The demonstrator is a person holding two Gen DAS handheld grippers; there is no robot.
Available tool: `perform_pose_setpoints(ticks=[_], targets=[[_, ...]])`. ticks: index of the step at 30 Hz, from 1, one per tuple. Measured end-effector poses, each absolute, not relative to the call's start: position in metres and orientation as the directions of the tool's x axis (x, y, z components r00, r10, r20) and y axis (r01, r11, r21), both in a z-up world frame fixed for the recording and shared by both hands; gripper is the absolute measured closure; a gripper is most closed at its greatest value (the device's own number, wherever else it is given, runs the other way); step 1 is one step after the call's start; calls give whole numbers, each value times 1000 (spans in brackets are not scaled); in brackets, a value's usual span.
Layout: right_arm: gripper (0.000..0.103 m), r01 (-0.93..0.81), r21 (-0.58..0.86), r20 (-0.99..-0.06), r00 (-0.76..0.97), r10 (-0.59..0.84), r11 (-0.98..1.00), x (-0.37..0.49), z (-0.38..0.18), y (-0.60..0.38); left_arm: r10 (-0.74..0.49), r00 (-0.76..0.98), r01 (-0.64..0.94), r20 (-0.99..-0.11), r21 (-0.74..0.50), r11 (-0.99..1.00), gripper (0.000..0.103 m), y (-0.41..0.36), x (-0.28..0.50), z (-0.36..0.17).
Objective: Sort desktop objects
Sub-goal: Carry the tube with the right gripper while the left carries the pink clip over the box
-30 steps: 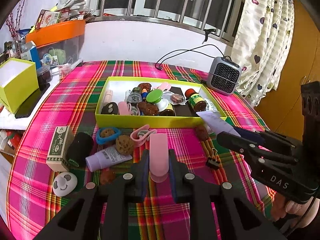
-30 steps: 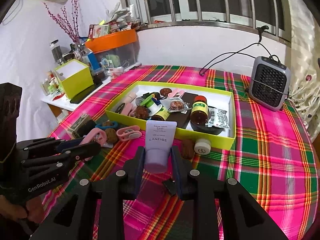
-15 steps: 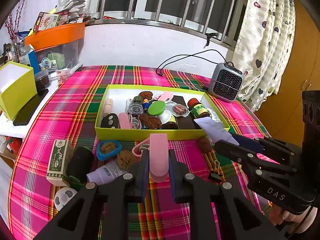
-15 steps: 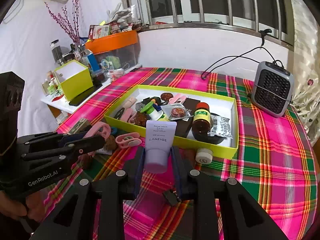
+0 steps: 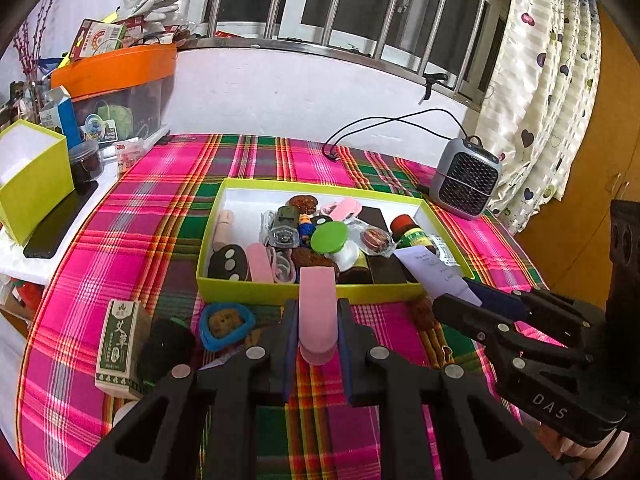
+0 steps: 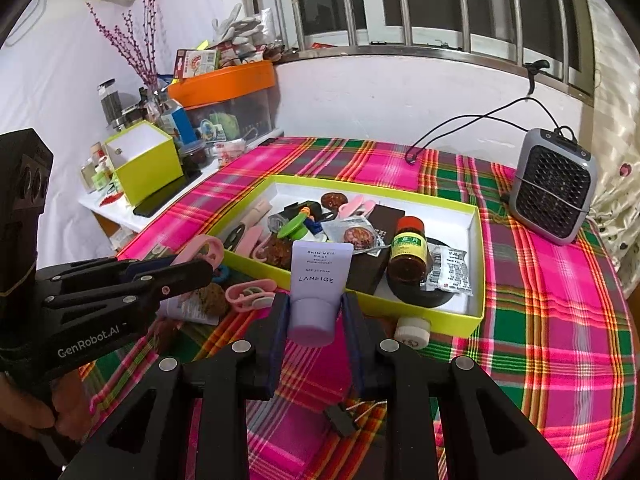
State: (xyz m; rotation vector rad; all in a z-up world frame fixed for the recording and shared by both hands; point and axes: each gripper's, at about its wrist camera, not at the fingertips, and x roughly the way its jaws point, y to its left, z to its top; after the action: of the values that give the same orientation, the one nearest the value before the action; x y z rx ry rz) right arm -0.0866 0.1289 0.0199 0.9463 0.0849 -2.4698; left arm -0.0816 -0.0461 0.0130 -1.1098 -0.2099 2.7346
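While your left gripper (image 5: 317, 334) clamps the flat pink plastic clip (image 5: 317, 312) above the plaid cloth (image 5: 132, 216), it sits just short of the lime-green cardboard tray (image 5: 280, 291). Your right gripper (image 6: 316, 320) pinches the lilac LANEIGE cosmetic tube (image 6: 318, 286) by its cap, beside the tray's near wall. A white round jar (image 6: 412, 330) lies just outside that wall; a grey mini heater (image 6: 554, 192) stands beyond.

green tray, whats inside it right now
The green tray holds a brown bottle, green lid, foil packet and pink clips. Lower items are covered.
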Motion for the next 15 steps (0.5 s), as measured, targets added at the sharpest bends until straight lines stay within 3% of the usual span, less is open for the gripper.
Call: perform_pose_setpoints(ticks=[15], targets=[[75,461,99,-650,-641,-408,-882,-118,15,121,206,-703,-83,-681,-210,-974,85,-52,-115,9]])
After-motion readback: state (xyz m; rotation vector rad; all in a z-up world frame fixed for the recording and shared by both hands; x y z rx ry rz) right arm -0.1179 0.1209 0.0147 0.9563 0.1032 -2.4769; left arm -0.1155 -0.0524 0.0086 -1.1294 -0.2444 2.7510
